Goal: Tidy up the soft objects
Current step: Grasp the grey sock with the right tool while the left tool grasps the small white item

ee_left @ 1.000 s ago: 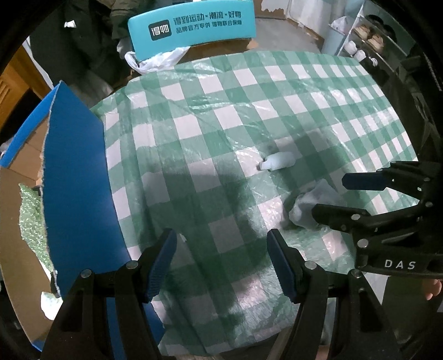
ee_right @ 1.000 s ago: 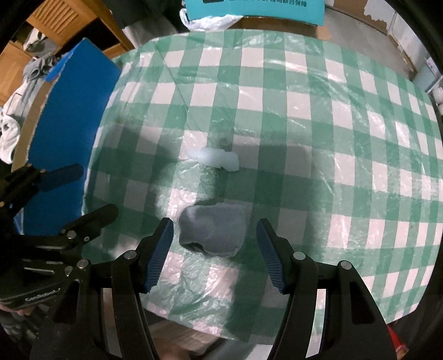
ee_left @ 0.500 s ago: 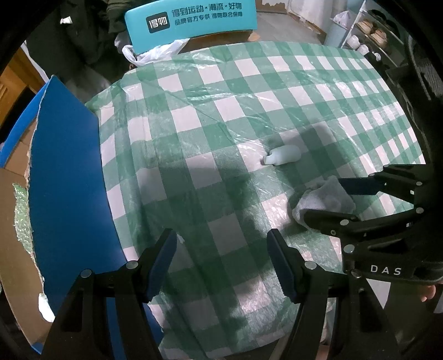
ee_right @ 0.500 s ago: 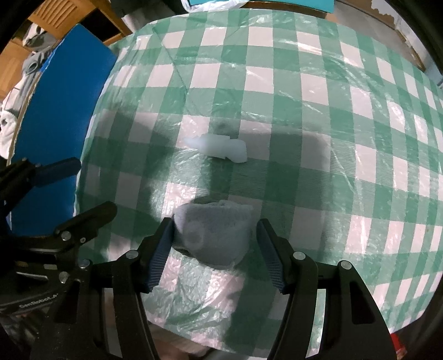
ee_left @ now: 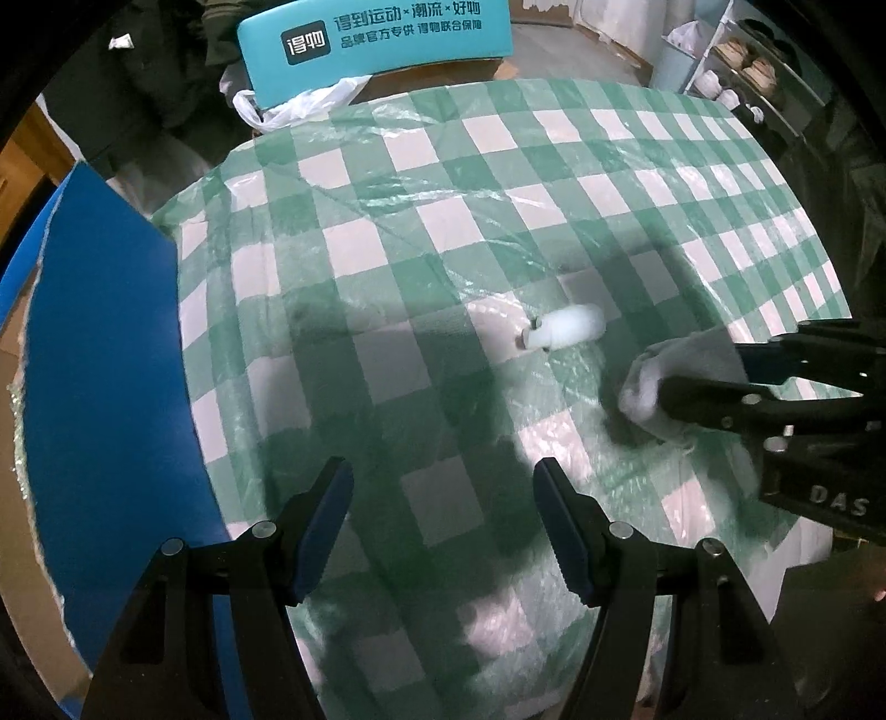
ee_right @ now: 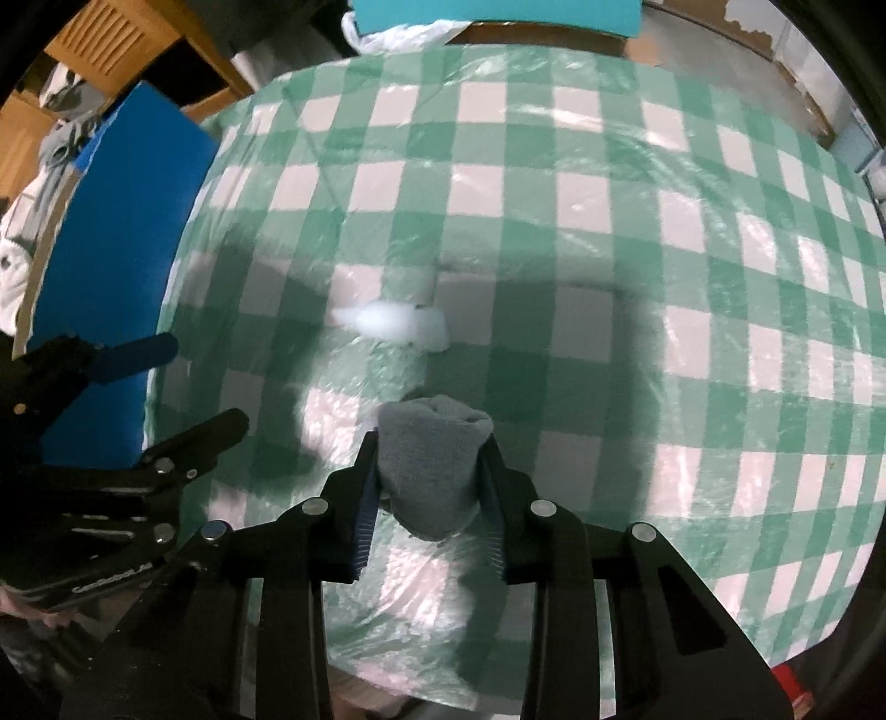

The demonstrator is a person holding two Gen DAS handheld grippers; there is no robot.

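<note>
A grey rolled sock (ee_right: 429, 462) lies near the front of the green-checked table (ee_right: 554, 221). My right gripper (ee_right: 429, 471) is shut on the sock, its blue pads squeezing both sides. The sock also shows in the left wrist view (ee_left: 673, 376) between the right gripper's fingers (ee_left: 720, 396). A small white plastic bottle (ee_left: 565, 328) lies on its side just beyond the sock and also shows in the right wrist view (ee_right: 396, 324). My left gripper (ee_left: 443, 515) is open and empty over the table's front left part.
A blue cardboard box flap (ee_left: 105, 360) stands along the table's left edge, also seen in the right wrist view (ee_right: 116, 232). A teal chair back (ee_left: 376, 39) and a white plastic bag (ee_left: 293, 102) are behind the table. Shelves (ee_left: 747, 72) stand at the far right.
My right gripper has moved forward around the sock and closed on it. My left gripper has stayed open and shifted a little.
</note>
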